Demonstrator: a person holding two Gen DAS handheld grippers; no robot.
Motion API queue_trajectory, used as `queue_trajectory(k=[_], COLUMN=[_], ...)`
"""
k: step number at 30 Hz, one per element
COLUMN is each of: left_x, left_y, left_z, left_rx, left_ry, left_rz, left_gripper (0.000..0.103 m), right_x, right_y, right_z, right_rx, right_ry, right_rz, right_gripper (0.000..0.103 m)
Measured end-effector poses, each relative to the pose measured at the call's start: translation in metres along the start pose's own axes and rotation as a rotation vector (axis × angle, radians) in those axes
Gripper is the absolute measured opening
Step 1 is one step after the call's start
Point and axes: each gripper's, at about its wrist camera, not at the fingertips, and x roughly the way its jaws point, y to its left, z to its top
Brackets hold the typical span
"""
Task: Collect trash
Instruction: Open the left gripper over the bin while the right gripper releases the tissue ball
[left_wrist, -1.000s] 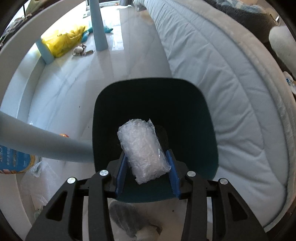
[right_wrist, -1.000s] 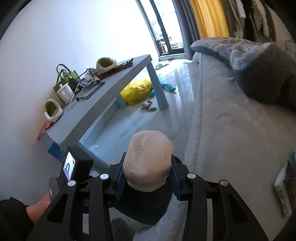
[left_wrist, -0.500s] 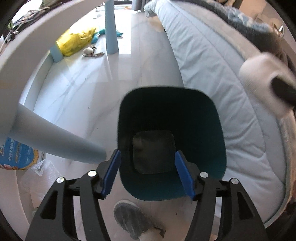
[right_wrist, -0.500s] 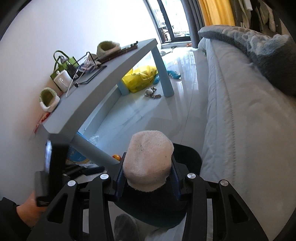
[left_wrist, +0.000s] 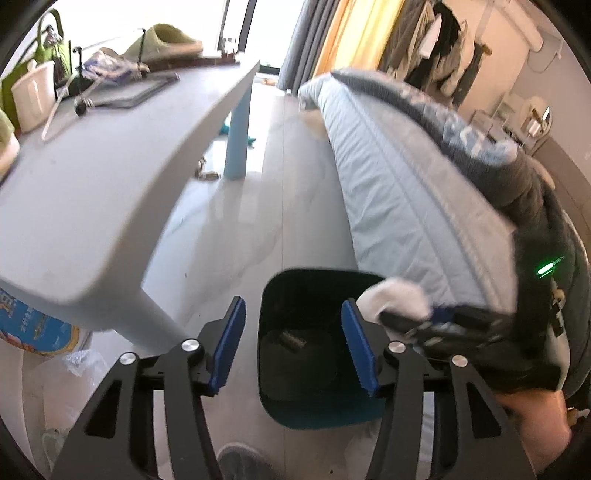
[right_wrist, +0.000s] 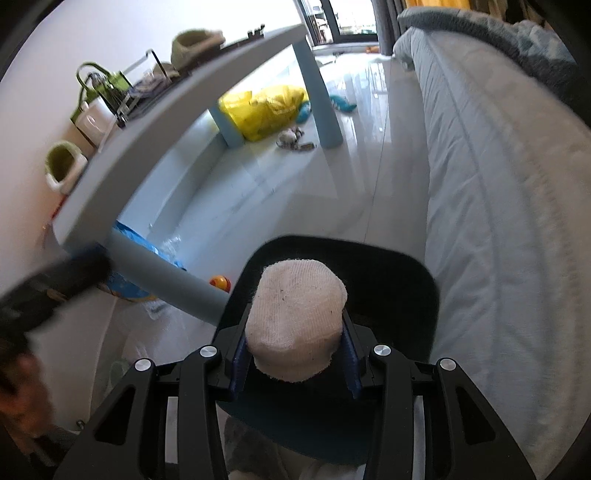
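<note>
A dark teal trash bin (left_wrist: 317, 354) stands on the pale floor between a grey table and a bed. My left gripper (left_wrist: 293, 343) hangs above and before the bin with nothing between its blue pads; its jaws are closing. My right gripper (right_wrist: 295, 360) is shut on a dirty white sock (right_wrist: 297, 325) and holds it right over the bin (right_wrist: 413, 295) mouth. In the left wrist view the same sock (left_wrist: 393, 299) shows at the bin's right rim, with the blurred right gripper behind it. The bin's bottom is dark and what lies there is unclear.
The grey table (left_wrist: 92, 192) with light blue legs (right_wrist: 325, 107) overhangs on the left. The bed (right_wrist: 498, 229) runs along the right. A yellow bag (right_wrist: 266, 109), small toys and a blue packet (left_wrist: 33, 325) lie on the floor. A person's hand (left_wrist: 532, 417) holds the right gripper.
My left gripper let the bubble wrap drop into the bin, then rose and tilted up. My right gripper carried the sock down and over the bin.
</note>
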Motion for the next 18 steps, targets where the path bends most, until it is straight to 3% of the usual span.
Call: queue_trajectory(k=[7, 18], left_x=[-0.028, -0.058], left_y=[-0.004, -0.006], left_z=[0.012, 0.019], left_rx=[-0.012, -0.029], left_ry=[-0.094, -0.167], left_rz=[-0.029, -0.079], left_gripper=[0.048, 0.042], right_x=[0.035, 0.07], right_y=[0.008, 0.011], right_z=[-0.01, -0.03], right_rx=[-0.02, -0.059], right_ry=[0.08, 0.198], right_rz=[-0.035, -0.096], right_gripper=[0.042, 0.042])
